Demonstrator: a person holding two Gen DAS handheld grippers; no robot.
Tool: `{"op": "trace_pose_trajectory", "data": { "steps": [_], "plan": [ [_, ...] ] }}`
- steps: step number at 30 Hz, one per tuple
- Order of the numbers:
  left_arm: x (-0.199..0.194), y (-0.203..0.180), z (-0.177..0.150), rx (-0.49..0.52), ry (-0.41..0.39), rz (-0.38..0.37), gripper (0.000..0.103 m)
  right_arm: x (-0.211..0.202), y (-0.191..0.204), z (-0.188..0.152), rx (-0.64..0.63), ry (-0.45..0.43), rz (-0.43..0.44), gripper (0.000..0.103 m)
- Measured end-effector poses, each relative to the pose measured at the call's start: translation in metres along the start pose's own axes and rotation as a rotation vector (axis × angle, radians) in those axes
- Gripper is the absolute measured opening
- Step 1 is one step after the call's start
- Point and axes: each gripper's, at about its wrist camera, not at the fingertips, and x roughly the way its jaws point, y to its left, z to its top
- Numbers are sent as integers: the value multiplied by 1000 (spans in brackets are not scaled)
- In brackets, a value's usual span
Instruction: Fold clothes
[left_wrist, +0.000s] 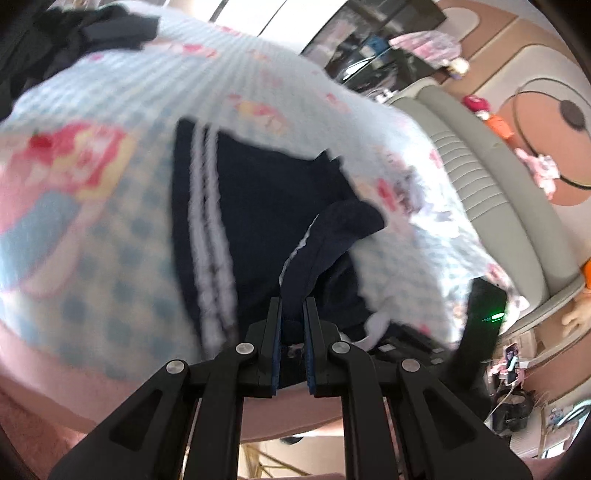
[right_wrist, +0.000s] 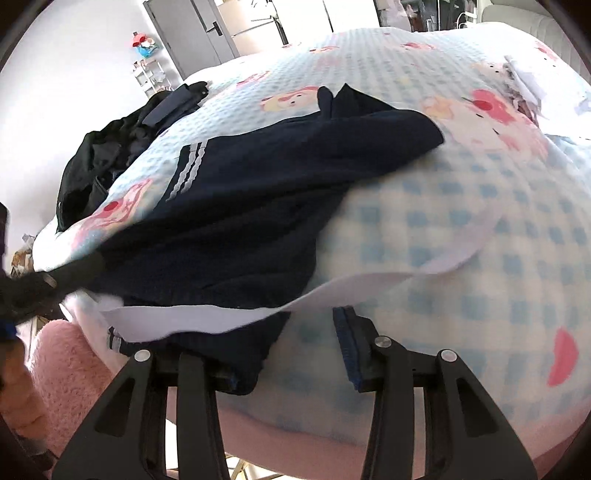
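We've got the left gripper (left_wrist: 292, 325) clamped tight on a bunched corner of the navy knit garment with white stripes (left_wrist: 255, 221), which lies centre frame on the blue-and-white checked cartoon bedspread (left_wrist: 110, 229). Our right gripper (right_wrist: 288, 354) has its jaws apart, the garment's hem and white band draped over the left-side finger; can't tell if it's gripping. Open bedspread fills the right of that view. A black clothes pile (right_wrist: 110, 155) sits upper left, and a pink fluffy blanket (right_wrist: 62, 362) lower left.
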Motion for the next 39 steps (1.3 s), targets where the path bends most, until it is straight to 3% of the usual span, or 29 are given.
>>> {"op": "trace_pose_trajectory", "data": {
  "steps": [4, 8, 12, 18, 22, 24, 29, 34, 39],
  "plan": [
    [4, -1, -9, 8, -4, -7, 11, -16, -1, -5, -28, -30, -60, 43],
    [-7, -19, -2, 88, -46, 3, 11, -31, 3, -7, -26, -55, -113, 45],
    [-8, -10, 1, 62, -35, 18, 11, -17, 7, -13, -55, 57, -36, 45],
    [-17, 13, -12, -12, -30, -41, 11, -41, 6, -15, -58, 12, 119, 45],
    [-16, 17, -12, -30, -17, -45, 11, -40, 10, -11, -84, 7, 96, 45],
    [-16, 13, -13, -17, -21, -25, 11, -35, 8, -12, -77, 25, 86, 45],
    [-10, 11, -15, 24, 2, 159, 11, -33, 8, -16, -67, 58, 113, 45],
    [-8, 11, -18, 11, 11, 128, 11, -30, 17, -17, -111, 60, 85, 45],
    [-24, 6, -16, 9, -14, 105, 11, -7, 3, -17, -46, 92, 32, 45]
  ]
}}
